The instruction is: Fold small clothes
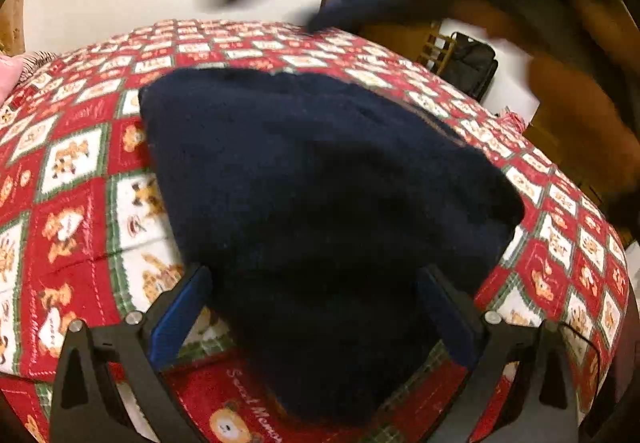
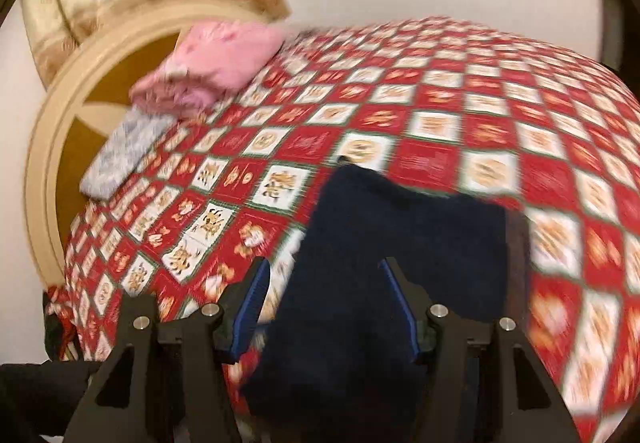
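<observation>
On the bed, a dark navy garment (image 1: 320, 183) lies over a quilted cover (image 1: 80, 203) printed with red and white squares bearing teddy bears and green plaid borders. From the left wrist view, the left gripper (image 1: 316, 307) hangs directly above the garment's near end, its blue-padded fingers (image 1: 182, 317) spread wide to either side of the cloth, not pressing it. From the right wrist view, the right gripper (image 2: 324, 307) stands spread as well, the garment's soft, matte knit lying below and between its fingers; contact cannot be confirmed through blur. Near the curved cream headboard (image 2: 52, 147), a pink folded item (image 2: 216, 63) and a pale patterned one (image 2: 120, 155) rest at the cover's edge.
</observation>
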The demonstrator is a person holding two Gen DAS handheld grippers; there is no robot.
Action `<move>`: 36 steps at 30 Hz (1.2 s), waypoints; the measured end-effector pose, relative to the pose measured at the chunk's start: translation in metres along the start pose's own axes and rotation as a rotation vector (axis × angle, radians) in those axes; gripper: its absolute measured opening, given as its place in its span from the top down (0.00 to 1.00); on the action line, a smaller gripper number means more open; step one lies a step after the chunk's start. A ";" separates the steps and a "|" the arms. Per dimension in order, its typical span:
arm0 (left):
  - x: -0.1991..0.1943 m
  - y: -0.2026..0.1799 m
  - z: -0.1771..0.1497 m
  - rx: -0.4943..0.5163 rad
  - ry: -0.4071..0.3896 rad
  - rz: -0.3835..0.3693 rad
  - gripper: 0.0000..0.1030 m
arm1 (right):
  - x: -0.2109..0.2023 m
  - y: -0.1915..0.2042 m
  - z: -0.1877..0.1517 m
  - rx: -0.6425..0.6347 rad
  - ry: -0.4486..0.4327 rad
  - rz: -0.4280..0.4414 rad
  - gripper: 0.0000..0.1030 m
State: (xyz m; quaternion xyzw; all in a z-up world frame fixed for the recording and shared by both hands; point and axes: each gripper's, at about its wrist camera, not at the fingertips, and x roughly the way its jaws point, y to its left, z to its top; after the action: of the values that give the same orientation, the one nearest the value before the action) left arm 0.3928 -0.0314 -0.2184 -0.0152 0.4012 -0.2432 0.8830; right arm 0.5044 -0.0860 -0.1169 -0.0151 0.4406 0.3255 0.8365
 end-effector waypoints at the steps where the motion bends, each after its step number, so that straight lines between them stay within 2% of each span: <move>1: 0.001 0.001 -0.002 -0.003 0.001 -0.006 0.00 | 0.019 0.005 0.011 -0.011 0.018 0.005 0.44; 4: 0.004 0.008 -0.003 -0.041 0.012 -0.027 0.00 | 0.083 0.006 0.036 -0.029 0.120 -0.050 0.44; 5: 0.005 0.010 -0.003 -0.051 0.016 -0.032 0.00 | 0.107 -0.004 0.038 -0.010 0.169 -0.110 0.44; 7: 0.012 0.022 -0.004 -0.106 0.045 -0.056 0.00 | 0.142 -0.024 0.034 0.049 0.269 -0.137 0.43; 9: 0.012 0.031 -0.005 -0.155 0.040 -0.106 0.00 | 0.146 -0.028 0.032 0.026 0.220 -0.138 0.42; 13: 0.006 0.025 -0.006 -0.143 0.025 -0.080 0.00 | 0.133 -0.026 0.031 0.037 0.215 -0.145 0.42; 15: -0.006 0.028 -0.008 -0.177 0.006 -0.053 0.00 | 0.110 -0.026 0.029 0.048 0.170 -0.140 0.41; 17: -0.026 0.031 -0.010 -0.204 -0.057 -0.054 0.00 | 0.073 -0.027 0.013 0.060 0.115 -0.128 0.41; 18: -0.038 0.033 -0.011 -0.210 -0.108 -0.042 0.00 | 0.058 -0.029 0.006 0.064 0.093 -0.129 0.41; 19: -0.044 0.034 -0.011 -0.208 -0.122 -0.019 0.00 | 0.042 -0.031 -0.004 0.069 0.077 -0.121 0.41; 20: -0.045 0.033 -0.010 -0.208 -0.111 0.012 0.00 | 0.028 -0.033 -0.015 0.077 0.066 -0.104 0.41; 22: -0.036 0.029 -0.010 -0.208 -0.047 0.028 0.00 | 0.002 -0.039 -0.042 0.095 0.027 -0.077 0.41; 24: -0.023 0.026 -0.013 -0.210 0.015 0.067 0.00 | -0.011 -0.044 -0.068 0.104 0.024 -0.101 0.41; 26: -0.011 0.019 -0.019 -0.193 0.044 0.073 0.00 | -0.016 -0.049 -0.092 0.107 0.029 -0.107 0.41; 29: -0.007 0.017 -0.023 -0.144 0.059 0.123 0.00 | 0.000 -0.059 -0.118 0.107 0.085 -0.164 0.40; 32: -0.008 0.017 -0.018 -0.142 0.074 0.132 0.00 | 0.007 -0.054 -0.129 0.026 0.050 -0.191 0.40; 34: -0.018 0.018 -0.014 -0.145 0.068 0.136 0.00 | 0.003 -0.056 -0.127 0.056 0.056 -0.170 0.40; 36: -0.040 0.020 -0.002 -0.140 -0.011 0.147 0.00 | -0.011 -0.063 -0.125 0.108 0.040 -0.107 0.40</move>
State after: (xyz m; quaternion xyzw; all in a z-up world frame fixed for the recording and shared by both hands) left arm 0.3776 0.0043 -0.1959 -0.0488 0.4126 -0.1492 0.8973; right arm 0.4443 -0.1806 -0.2021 -0.0004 0.4728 0.2556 0.8433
